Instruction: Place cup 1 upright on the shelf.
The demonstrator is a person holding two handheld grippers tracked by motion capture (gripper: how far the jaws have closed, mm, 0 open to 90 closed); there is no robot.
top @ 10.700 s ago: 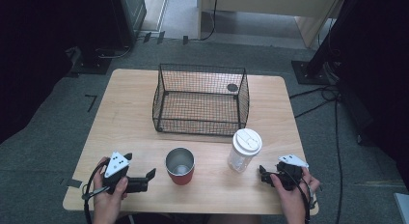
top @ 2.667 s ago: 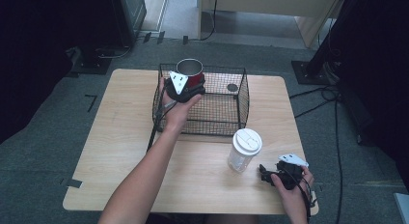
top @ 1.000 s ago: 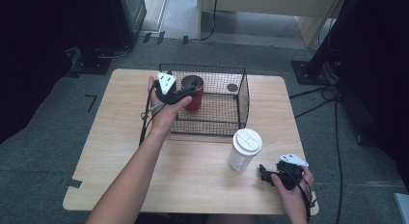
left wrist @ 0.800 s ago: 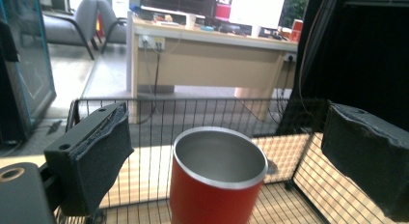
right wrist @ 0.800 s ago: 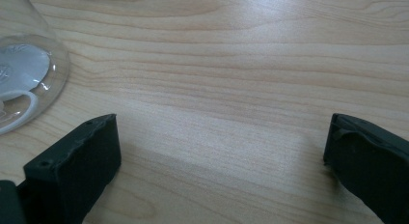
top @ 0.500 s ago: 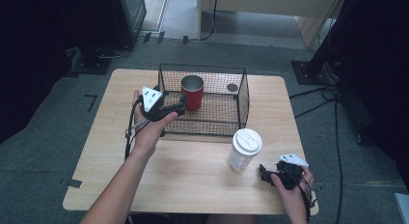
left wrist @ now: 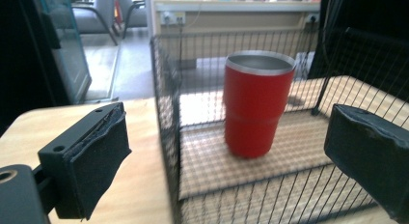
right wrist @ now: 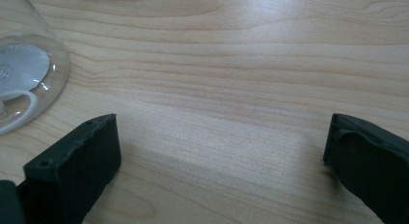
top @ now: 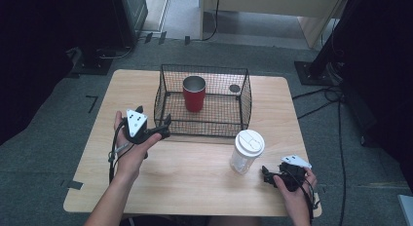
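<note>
A light wooden table (top: 195, 172) is standing on grey carpet, with dark equipment at the far left and a pale wooden cabinet beyond the far edge. A black wire basket (top: 204, 102) is sitting on the far middle of the table, and a red tumbler (top: 194, 93) with a steel rim is standing upright inside it, toward its left side. A small dark round item (top: 234, 88) is lying in the basket's far right corner; what it is cannot be told. A clear plastic cup (top: 246, 151) with a white lid is standing near the basket's near right corner.

The left gripper (top: 163, 127) is hovering just outside the basket's near left corner, its jaws spread wide and holding nothing; in the left gripper view they are framing the tumbler through the mesh. The left hand (top: 127, 143) is gripping it with the forearm reaching in from the near edge.

The right gripper (top: 265, 173) is resting low on the near right of the table, jaws wide apart and empty, close to the cup's right side. The right hand (top: 292, 184) is holding it near the table's edge.
</note>
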